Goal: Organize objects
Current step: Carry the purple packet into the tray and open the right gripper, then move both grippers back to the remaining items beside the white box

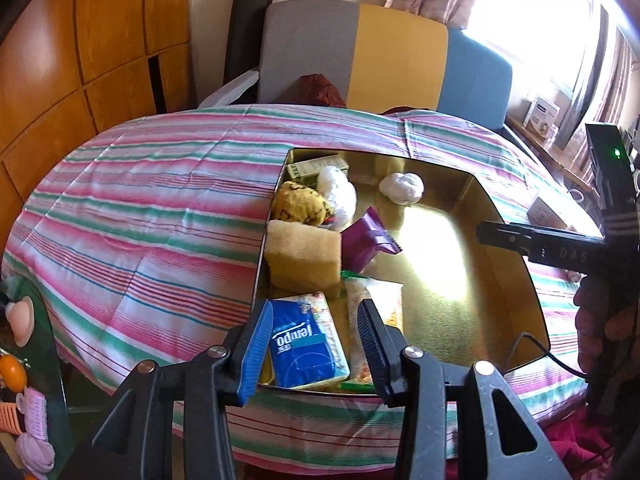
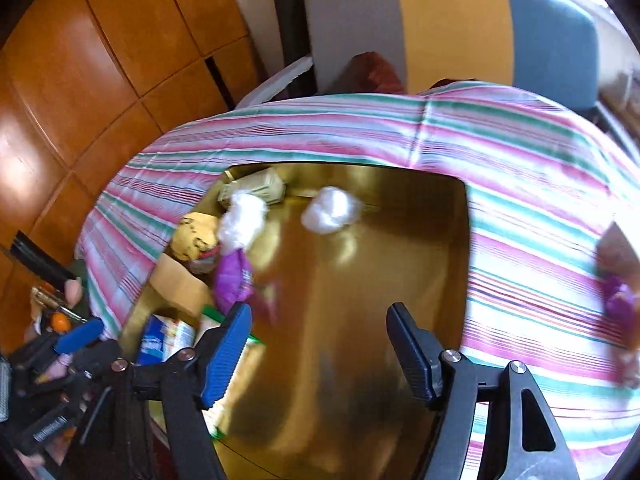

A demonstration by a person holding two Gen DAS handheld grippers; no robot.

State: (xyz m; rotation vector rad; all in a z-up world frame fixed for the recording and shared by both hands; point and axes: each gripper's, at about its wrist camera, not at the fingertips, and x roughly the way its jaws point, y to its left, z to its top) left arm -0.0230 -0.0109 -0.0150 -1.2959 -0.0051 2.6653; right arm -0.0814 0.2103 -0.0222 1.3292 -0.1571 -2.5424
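A shallow gold tray [image 1: 440, 300] lies on a striped quilt. Along its left side sit a blue tissue pack [image 1: 304, 344], a snack bag [image 1: 376, 304], a yellow sponge [image 1: 302, 258], a purple packet [image 1: 368, 240], a yellow plush toy [image 1: 300, 202] and two white fluffy balls [image 1: 401, 188]. My left gripper [image 1: 316, 308] hovers over the tray's near edge, open, with the tissue pack lying below it, untouched. My right gripper [image 2: 318, 312] hangs open over the bare gold tray [image 2: 360, 300] floor, nothing between its fingers. The right wrist view is blurred.
The striped quilt [image 1: 140, 220] covers a rounded surface around the tray. A grey, yellow and blue chair [image 1: 380, 52] stands behind it, wooden panels [image 1: 80, 60] to the left. A glass side table [image 1: 36, 360] at the lower left carries hair rollers and a comb. A blurred purple item [image 2: 620, 300] lies on the quilt's right.
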